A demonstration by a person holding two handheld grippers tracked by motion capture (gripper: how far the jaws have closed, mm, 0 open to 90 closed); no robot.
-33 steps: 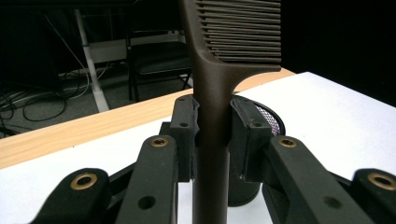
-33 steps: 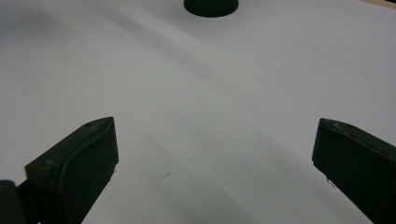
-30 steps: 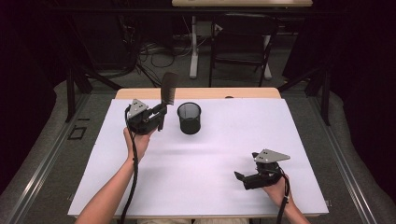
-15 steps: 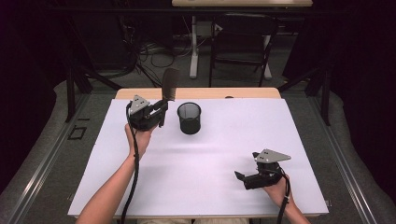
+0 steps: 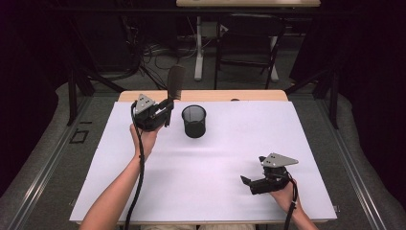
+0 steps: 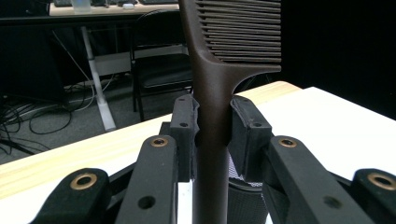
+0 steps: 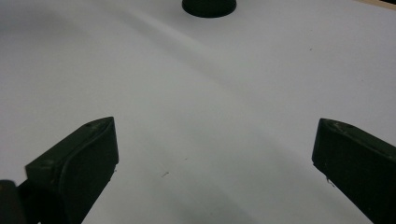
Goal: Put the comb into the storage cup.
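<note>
A dark brown comb (image 5: 175,82) (image 6: 219,84) stands upright in my left gripper (image 5: 165,109) (image 6: 212,123), whose jaws are shut on its handle, the teeth at the top. The gripper hangs above the far left of the white table (image 5: 215,167), just left of a black mesh cup (image 5: 194,120) (image 6: 245,200). The comb's lower end sits close to the cup's rim. My right gripper (image 5: 250,181) (image 7: 210,154) rests low near the table's front right, jaws wide open with bare table between them. The cup's base (image 7: 208,6) lies far ahead of it.
A wooden strip (image 5: 249,95) edges the table's far side. Beyond it stand a chair (image 5: 249,43), desk legs and cables on the floor. Black frame posts (image 5: 72,91) flank the table.
My left gripper with the comb has drifted slightly right, toward the cup. The right gripper has not moved.
</note>
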